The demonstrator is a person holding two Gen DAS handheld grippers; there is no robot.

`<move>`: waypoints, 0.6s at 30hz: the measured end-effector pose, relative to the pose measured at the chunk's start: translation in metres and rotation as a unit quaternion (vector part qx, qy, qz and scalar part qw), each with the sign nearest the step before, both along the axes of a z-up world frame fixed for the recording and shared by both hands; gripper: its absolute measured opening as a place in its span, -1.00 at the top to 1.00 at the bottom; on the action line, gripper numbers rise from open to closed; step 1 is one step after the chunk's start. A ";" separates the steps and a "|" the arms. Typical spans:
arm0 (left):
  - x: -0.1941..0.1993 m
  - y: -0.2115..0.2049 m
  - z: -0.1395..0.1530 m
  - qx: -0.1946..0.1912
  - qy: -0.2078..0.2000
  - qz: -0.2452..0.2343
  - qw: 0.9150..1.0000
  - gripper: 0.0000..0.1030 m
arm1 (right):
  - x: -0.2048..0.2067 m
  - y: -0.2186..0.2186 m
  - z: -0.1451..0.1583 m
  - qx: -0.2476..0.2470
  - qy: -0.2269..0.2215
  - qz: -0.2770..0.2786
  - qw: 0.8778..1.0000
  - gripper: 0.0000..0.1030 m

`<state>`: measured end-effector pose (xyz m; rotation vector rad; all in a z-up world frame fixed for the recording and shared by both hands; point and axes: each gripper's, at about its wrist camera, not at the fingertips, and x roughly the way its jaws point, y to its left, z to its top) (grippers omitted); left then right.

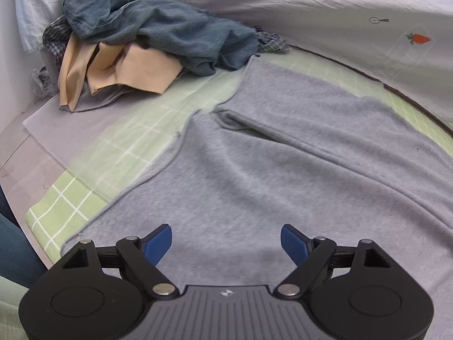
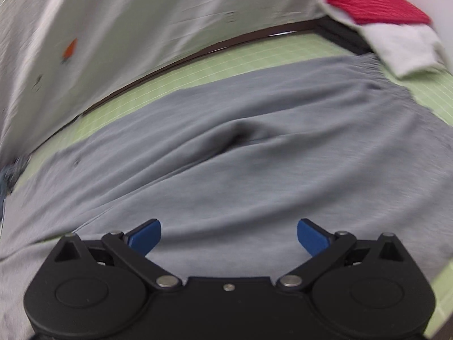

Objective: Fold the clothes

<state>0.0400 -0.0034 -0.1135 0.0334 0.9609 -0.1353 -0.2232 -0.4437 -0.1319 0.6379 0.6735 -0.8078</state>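
A soft grey fleece garment (image 1: 283, 170) lies spread flat on the pale green checked mat (image 1: 68, 206), its two long panels parted by a folded seam. The left gripper (image 1: 226, 243) hangs over the garment's near edge, blue-padded jaws wide apart with nothing between them. The right gripper (image 2: 229, 236) hangs over the same grey fleece garment (image 2: 254, 170), jaws spread as wide as they go, also empty. Beyond the garment's far corner sits a heap of crumpled blue-grey and tan clothes (image 1: 136, 45).
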 end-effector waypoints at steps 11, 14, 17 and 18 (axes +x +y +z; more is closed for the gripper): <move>-0.063 -0.087 0.001 -0.017 0.025 -0.043 0.999 -0.64 | -0.113 -0.062 -0.008 0.073 -0.029 -0.088 0.993 -1.00; -0.080 -0.109 -0.001 -0.016 0.035 -0.052 0.998 -0.64 | -0.141 -0.078 -0.007 0.078 -0.033 -0.110 0.990 -1.00; -0.095 -0.127 -0.002 -0.013 0.039 -0.061 0.997 -0.64 | -0.168 -0.095 -0.009 0.086 -0.038 -0.137 0.986 -1.00; -0.099 -0.131 -0.003 -0.013 0.040 -0.062 0.997 -0.64 | -0.174 -0.099 -0.011 0.090 -0.040 -0.144 0.985 -1.00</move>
